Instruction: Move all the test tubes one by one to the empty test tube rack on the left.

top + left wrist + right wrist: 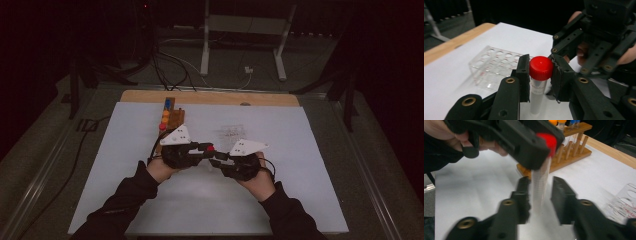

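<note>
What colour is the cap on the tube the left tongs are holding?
Red. The cap shows best in the left gripper view, clamped by the left tongs.

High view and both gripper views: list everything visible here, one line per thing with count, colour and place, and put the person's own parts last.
Tube: one, clear with red cap, held upright above the table centre.
Wooden rack: one, brown, far left of the sheet, holding tubes with blue, orange and red caps.
Clear rack: one, transparent plastic, empty holes, on the sheet right of the wooden rack.
Sheet: one, white, covering the table.
Table: one, wood edge showing at the far side.
Left gripper: black, shut on the tube's cap.
Right gripper: black, jaws open either side of the tube body.
Hands: two, dark sleeves, bottom centre.
</note>
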A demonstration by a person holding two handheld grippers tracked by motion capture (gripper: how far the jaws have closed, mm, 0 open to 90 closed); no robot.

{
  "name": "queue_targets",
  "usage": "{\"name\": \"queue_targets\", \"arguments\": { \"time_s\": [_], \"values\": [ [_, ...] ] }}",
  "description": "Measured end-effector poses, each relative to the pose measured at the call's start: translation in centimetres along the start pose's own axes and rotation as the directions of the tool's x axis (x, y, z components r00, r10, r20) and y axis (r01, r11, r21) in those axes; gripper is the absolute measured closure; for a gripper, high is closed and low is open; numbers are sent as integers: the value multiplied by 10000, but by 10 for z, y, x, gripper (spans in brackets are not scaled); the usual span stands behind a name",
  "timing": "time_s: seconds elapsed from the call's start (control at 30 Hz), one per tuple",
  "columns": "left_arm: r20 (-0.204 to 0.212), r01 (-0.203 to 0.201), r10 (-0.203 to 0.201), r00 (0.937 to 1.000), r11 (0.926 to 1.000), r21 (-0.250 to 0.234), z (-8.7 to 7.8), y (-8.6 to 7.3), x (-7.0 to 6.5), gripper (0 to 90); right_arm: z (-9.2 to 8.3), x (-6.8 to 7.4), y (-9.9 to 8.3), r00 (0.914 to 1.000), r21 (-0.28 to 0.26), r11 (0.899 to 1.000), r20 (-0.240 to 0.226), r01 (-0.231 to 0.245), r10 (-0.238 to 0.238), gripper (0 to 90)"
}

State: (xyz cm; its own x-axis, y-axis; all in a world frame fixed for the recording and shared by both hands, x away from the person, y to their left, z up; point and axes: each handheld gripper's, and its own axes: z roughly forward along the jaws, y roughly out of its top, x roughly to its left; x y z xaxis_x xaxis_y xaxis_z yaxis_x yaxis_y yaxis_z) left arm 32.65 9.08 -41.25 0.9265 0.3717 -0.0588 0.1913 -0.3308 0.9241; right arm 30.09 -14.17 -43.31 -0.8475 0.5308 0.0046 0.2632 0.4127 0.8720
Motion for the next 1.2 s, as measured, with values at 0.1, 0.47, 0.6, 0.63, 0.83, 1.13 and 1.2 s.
{"name": "queue_targets", "arguments": {
  "time_s": [0.1,0.47,0.6,0.63,0.83,1.13,1.2],
  "values": [
    [-167,-32,31,9999,10000,-45,-6,4,2,716,-3,-3,1,10000,-127,9999,-45,-88,87,547],
    [-906,-201,171,9957,9993,-330,-36,18,11,717,-11,-8,-1,9961,-187,9961,188,-860,864,0],
    [-1317,-211,149,9912,9987,-465,-51,21,17,717,-15,-12,-3,9950,-374,9944,89,-988,992,0],
    [-1385,-153,81,9903,9986,-505,-55,21,20,717,-16,-13,-2,9943,-481,9932,54,-1061,1065,0],
    [-1983,-65,-42,9801,9986,-530,-77,19,30,717,-20,-15,-2,9939,-597,9923,151,-1081,1092,0],
    [-2922,124,-281,9559,9984,-557,-101,12,45,717,-21,-14,2,9945,-717,9919,-42,-1047,1046,0],
    [-3145,209,-382,9485,9981,-584,-106,9,49,717,-21,-14,2,9946,-710,9920,-80,-1041,1038,0]
  ]
}}
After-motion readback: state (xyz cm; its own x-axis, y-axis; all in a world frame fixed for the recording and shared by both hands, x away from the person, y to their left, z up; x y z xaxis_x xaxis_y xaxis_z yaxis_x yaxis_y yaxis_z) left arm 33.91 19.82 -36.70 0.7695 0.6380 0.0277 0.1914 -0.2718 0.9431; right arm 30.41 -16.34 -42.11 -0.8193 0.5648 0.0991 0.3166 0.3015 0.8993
